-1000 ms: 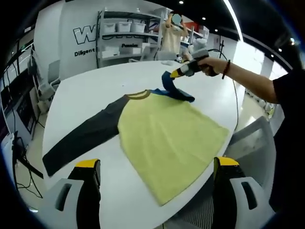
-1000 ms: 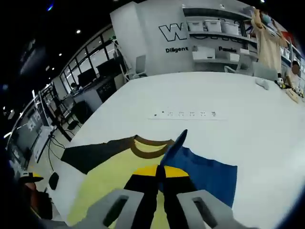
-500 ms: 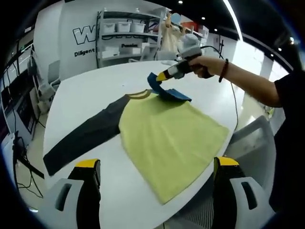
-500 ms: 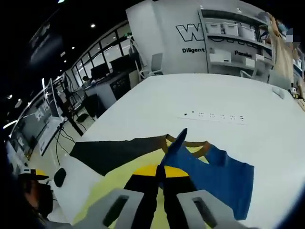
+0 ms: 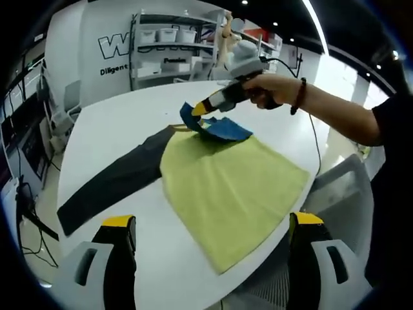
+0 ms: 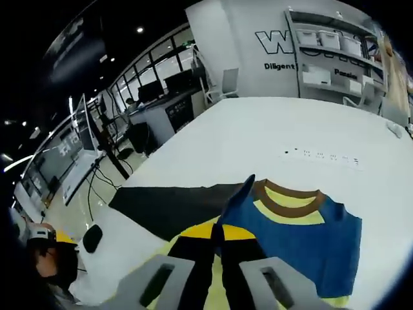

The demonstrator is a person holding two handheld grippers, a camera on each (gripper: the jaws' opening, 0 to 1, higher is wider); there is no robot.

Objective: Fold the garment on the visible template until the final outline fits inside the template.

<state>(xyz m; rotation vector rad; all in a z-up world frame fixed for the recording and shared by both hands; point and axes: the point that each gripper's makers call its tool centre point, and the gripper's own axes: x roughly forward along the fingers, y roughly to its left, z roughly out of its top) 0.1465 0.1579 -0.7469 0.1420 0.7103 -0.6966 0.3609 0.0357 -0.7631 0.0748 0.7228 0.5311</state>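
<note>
A long-sleeved shirt with a yellow body (image 5: 226, 187) lies flat on the white table (image 5: 110, 123). Its dark sleeve (image 5: 110, 184) stretches out to the left. My right gripper (image 5: 199, 111), held by a person's hand, is shut on the blue sleeve (image 5: 219, 127) and lifts its end above the collar area. In the right gripper view the shut gripper (image 6: 218, 229) pinches the blue sleeve (image 6: 303, 236), which drapes over the brown collar (image 6: 287, 192); the dark sleeve (image 6: 168, 205) lies to the left. My left gripper (image 5: 213, 219) is open near the table's edge, short of the shirt's hem.
The person's arm (image 5: 335, 113) reaches in from the right. A grey chair (image 5: 345, 187) stands by the table's right edge. Shelves with bins (image 5: 164, 45) line the back wall. A row of small dark marks (image 6: 322, 157) sits on the table beyond the collar.
My right gripper has carried the blue sleeve's end leftward, so the sleeve now folds over the collar and upper body. The left gripper has stayed put.
</note>
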